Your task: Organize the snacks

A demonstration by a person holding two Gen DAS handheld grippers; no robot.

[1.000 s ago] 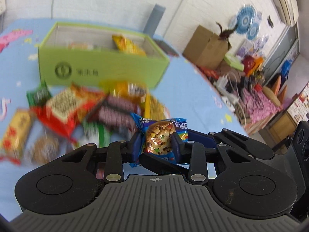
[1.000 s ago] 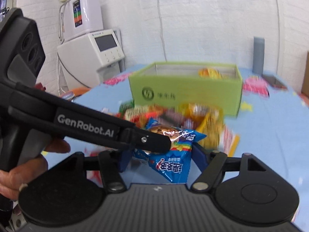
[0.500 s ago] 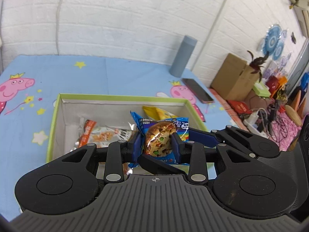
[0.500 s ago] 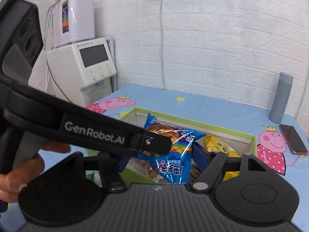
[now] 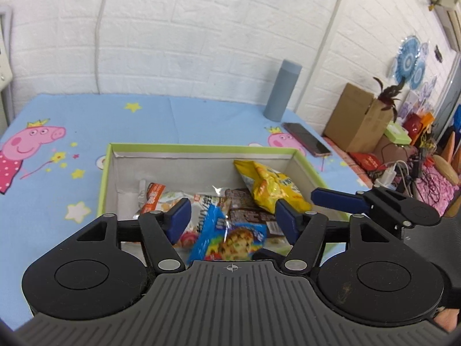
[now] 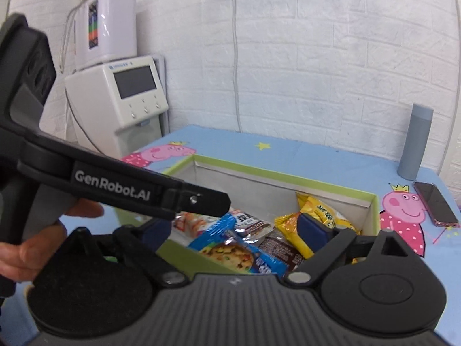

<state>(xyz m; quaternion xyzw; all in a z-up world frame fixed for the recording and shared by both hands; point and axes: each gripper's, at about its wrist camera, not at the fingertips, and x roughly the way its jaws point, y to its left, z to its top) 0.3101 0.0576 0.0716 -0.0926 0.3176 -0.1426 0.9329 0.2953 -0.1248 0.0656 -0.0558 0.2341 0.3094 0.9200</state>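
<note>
Blue cloth with pink pigs and yellow stars [image 5: 201, 115] is spread over the table. A green card box with pale walls inside [image 5: 107, 173] is set on it, and snack bags are piled in the box. A tall grey bottle [image 5: 282, 90] and a dark flat phone [image 5: 306, 143] are seen behind the box, well apart from the job.

A puffy yellow bag [image 5: 270, 187] is leaned at the right side of the box, and a brown packet [image 5: 247, 210] is laid beside it. A blue shiny cookie packet [image 5: 230, 236] is seen over the near part of the box, on top of the other bags.

The left gripper [image 5: 233, 219] and the right gripper [image 6: 230, 230] are both held over the box. Both pairs of jaws have just been opened and are now spread wide. The cookie packet is between the blue pads, but it is not pinched by them.

The drop looks done. For a good finish, both grippers should be lifted straight up with jaws kept wide, so the packet is not caught and dragged out.
</note>
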